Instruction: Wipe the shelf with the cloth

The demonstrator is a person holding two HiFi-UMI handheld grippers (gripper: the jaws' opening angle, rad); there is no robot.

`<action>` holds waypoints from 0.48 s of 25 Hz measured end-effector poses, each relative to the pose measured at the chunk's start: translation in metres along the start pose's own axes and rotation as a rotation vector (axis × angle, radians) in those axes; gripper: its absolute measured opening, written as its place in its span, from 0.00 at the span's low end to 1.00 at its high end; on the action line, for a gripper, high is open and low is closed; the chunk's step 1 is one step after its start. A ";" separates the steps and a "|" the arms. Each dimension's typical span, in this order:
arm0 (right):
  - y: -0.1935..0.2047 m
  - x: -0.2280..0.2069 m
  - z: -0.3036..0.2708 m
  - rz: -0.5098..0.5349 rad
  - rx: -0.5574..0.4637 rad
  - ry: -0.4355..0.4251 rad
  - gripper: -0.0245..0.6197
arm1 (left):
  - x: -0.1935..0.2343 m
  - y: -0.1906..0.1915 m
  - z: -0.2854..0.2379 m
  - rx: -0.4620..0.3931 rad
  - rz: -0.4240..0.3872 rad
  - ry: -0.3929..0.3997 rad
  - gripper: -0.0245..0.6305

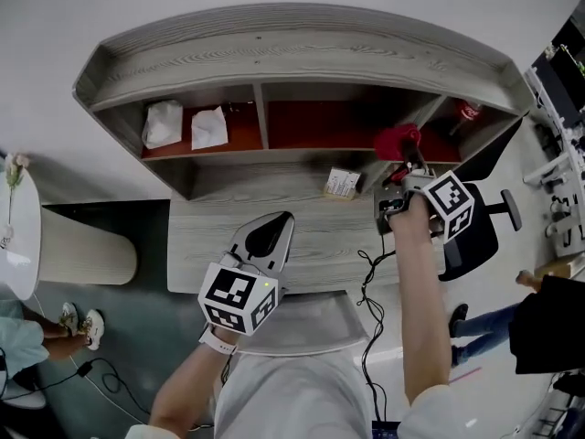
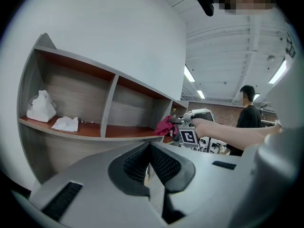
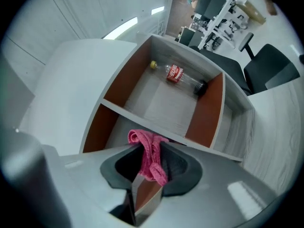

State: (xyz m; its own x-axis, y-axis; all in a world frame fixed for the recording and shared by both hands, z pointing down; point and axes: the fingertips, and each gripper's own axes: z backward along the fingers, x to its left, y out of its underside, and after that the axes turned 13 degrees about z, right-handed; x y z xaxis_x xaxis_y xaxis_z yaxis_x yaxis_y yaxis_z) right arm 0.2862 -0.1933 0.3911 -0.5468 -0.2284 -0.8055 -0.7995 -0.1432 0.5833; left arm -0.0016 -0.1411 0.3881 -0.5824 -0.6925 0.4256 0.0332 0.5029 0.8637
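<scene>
The right tool is clamped on a pink cloth, and bunched folds stick out past its tips. It holds the cloth at the front edge of the shelf, beside the upright board that splits the middle compartment from the right one. Whether the cloth presses on the wood is hard to tell from here. To the cloth's left, the middle compartment's red floor runs open up to the next upright.

In the right compartment a bottle with a red label lies on its side against the back wall. Two crumpled white wads sit in the left compartment, near its outer wall.

The shelf stands at the back of the table. A small box rests just in front of the shelf's lower edge, near the right tool.

The left tool hangs over the table's open middle, well apart from the shelf, its jaws together with nothing between them. An office chair stands just off the table's right edge.
</scene>
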 end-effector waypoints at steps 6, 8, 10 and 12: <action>0.005 0.021 0.034 0.153 0.062 -0.115 0.21 | -0.002 0.006 0.006 0.004 0.015 -0.001 0.05; 0.006 0.032 0.046 0.207 0.079 -0.152 0.21 | -0.005 0.009 0.009 0.003 0.026 -0.001 0.05; 0.009 0.043 0.060 0.266 0.097 -0.186 0.21 | -0.006 0.012 0.015 0.006 0.031 -0.005 0.05; 0.014 0.054 0.073 0.319 0.113 -0.232 0.21 | -0.006 0.015 0.021 0.009 0.033 -0.014 0.05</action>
State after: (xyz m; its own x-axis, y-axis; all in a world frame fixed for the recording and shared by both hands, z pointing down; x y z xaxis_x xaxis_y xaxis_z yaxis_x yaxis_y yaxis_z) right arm 0.2274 -0.1370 0.3481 -0.8031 -0.0191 -0.5956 -0.5958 0.0092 0.8031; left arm -0.0152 -0.1187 0.3927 -0.5921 -0.6684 0.4502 0.0454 0.5301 0.8467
